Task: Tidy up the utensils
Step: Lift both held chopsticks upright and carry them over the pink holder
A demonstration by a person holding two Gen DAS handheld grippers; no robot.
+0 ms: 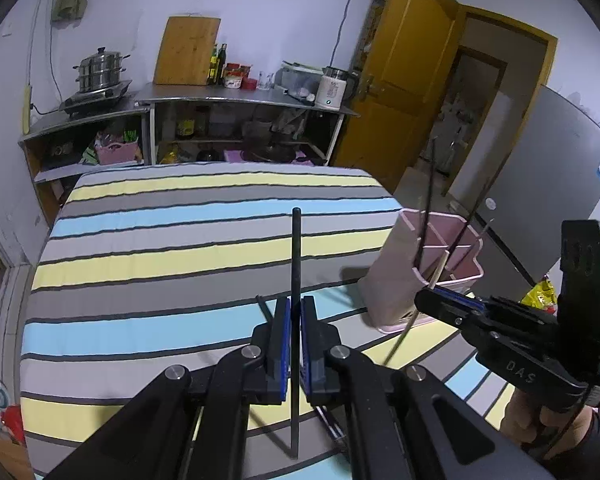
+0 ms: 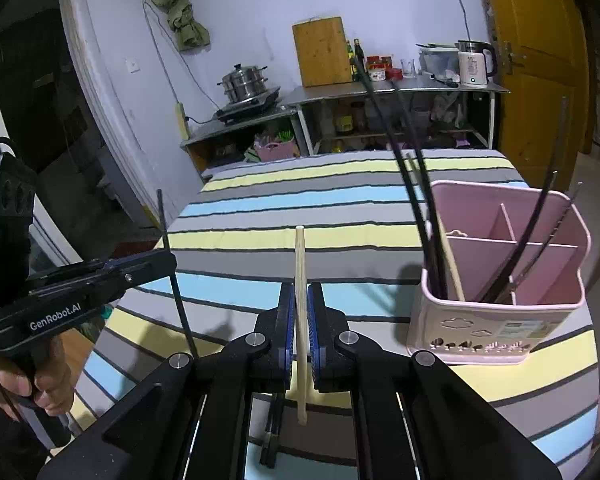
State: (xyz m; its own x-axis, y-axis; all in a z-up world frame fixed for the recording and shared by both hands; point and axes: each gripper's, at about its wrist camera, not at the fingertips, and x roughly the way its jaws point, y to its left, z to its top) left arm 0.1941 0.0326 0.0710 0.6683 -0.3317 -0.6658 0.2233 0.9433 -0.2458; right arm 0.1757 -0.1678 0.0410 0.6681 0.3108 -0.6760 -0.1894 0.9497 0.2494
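My left gripper [image 1: 295,312] is shut on a black chopstick [image 1: 296,256] that stands upright above the striped table; it also shows in the right wrist view [image 2: 167,236]. My right gripper [image 2: 300,300] is shut on a pale wooden chopstick [image 2: 300,264], also upright; it shows in the left wrist view [image 1: 438,272] close to the holder. The pink divided utensil holder [image 2: 496,320] stands at the table's right, right of my right gripper, and holds several black chopsticks [image 2: 412,176] and a wooden one [image 2: 452,264]. Another black chopstick [image 2: 273,432] lies on the cloth beneath my right gripper.
The striped tablecloth [image 1: 179,248] covers the table. Behind it steel shelves [image 1: 235,98] carry a steamer pot [image 1: 99,68], a cutting board, bottles and a kettle [image 2: 474,62]. A yellow door [image 1: 412,64] and a grey fridge [image 1: 552,168] are on the right.
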